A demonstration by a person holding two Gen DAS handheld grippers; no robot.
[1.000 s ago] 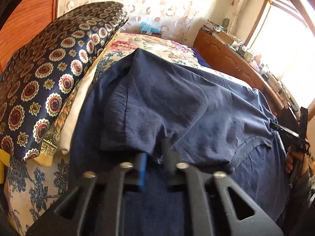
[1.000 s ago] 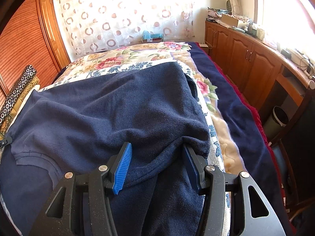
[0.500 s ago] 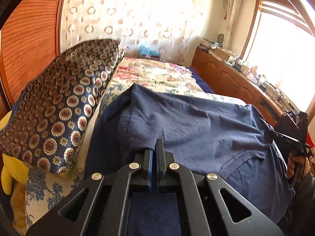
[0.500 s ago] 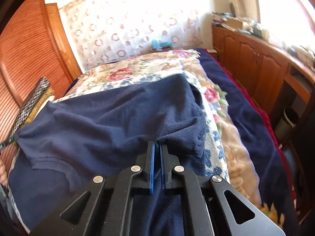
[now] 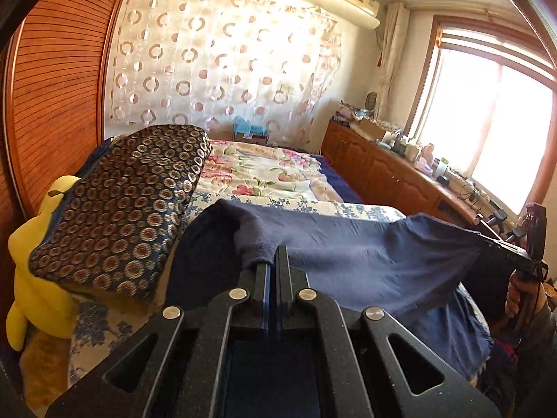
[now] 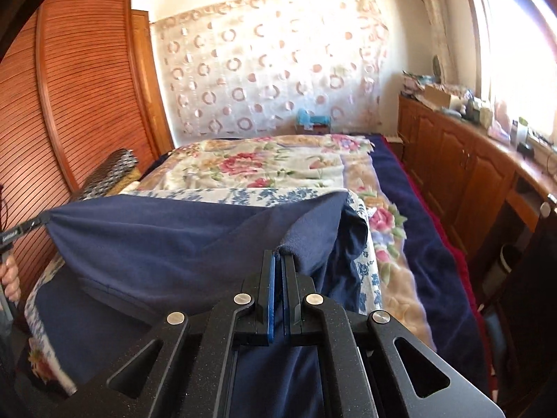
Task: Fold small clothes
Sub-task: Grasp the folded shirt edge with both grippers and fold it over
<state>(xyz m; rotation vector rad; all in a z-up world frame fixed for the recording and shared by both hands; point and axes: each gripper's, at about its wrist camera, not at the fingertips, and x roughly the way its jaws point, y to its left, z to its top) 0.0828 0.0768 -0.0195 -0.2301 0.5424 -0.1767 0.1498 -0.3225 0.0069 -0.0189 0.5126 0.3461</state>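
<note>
Navy blue soft cotton garment (image 5: 348,254) hangs stretched between both tongs, lifted above the flower-patterned quilted bed (image 6: 278,160).

Beyond the tongs lies that bed; a dark blue cushion with gold circles (image 5: 122,205) sits left of the left gripper (image 5: 273,261), and a long wooden cabinet (image 6: 463,160) runs right of the right gripper (image 6: 278,261). Both pairs of jaws are pressed together, each pinching a bunched corner of the garment, whose edge spans taut from one to the other.
</note>
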